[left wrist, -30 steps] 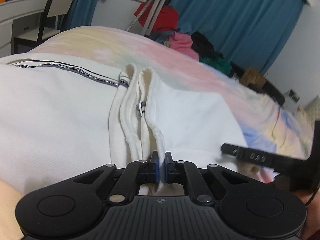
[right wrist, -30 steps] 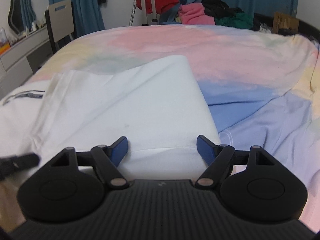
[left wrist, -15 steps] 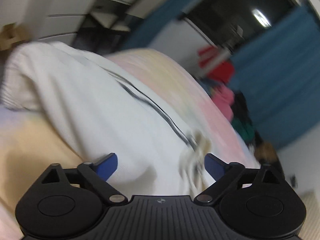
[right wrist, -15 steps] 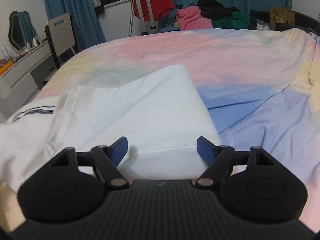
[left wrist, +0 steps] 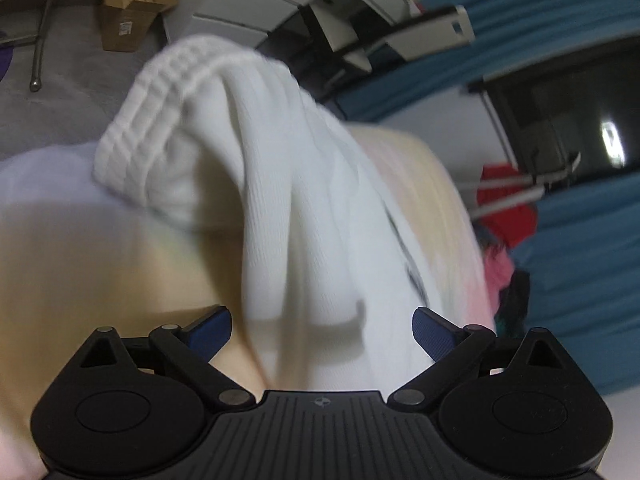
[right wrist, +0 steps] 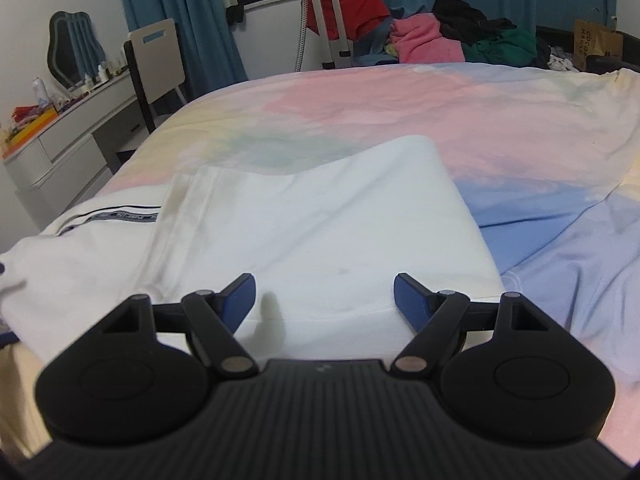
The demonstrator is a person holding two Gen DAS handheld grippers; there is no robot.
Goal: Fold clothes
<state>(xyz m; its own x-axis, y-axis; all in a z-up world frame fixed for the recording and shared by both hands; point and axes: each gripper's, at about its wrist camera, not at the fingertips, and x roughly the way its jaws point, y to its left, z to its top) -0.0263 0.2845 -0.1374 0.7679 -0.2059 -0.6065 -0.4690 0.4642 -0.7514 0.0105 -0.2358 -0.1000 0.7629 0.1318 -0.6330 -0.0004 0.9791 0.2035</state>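
Note:
A white garment [right wrist: 316,220] lies partly folded on the pastel bed sheet [right wrist: 460,120], with a black-striped band [right wrist: 116,216] at its left. My right gripper [right wrist: 324,300] hovers open just above the folded panel's near edge, nothing between its pads. In the left wrist view the picture is rolled and blurred. There my left gripper [left wrist: 322,330] stands wide open over a rumpled sleeve [left wrist: 288,216] whose ribbed cuff [left wrist: 148,120] hangs toward the bed's edge. The cloth lies between the spread blue fingertips [left wrist: 430,330] without being pinched.
A heap of red, pink and dark clothes [right wrist: 424,36] sits beyond the bed's far side. A chair [right wrist: 158,60] and a grey dresser [right wrist: 68,140] stand at the left. A cardboard box [left wrist: 132,4] rests on the floor. Blue curtains [right wrist: 172,12] cover the back wall.
My left gripper let go of the pinched fold, opened wide, rolled and swung left to the sleeve and cuff. The right gripper barely shifted and stayed open.

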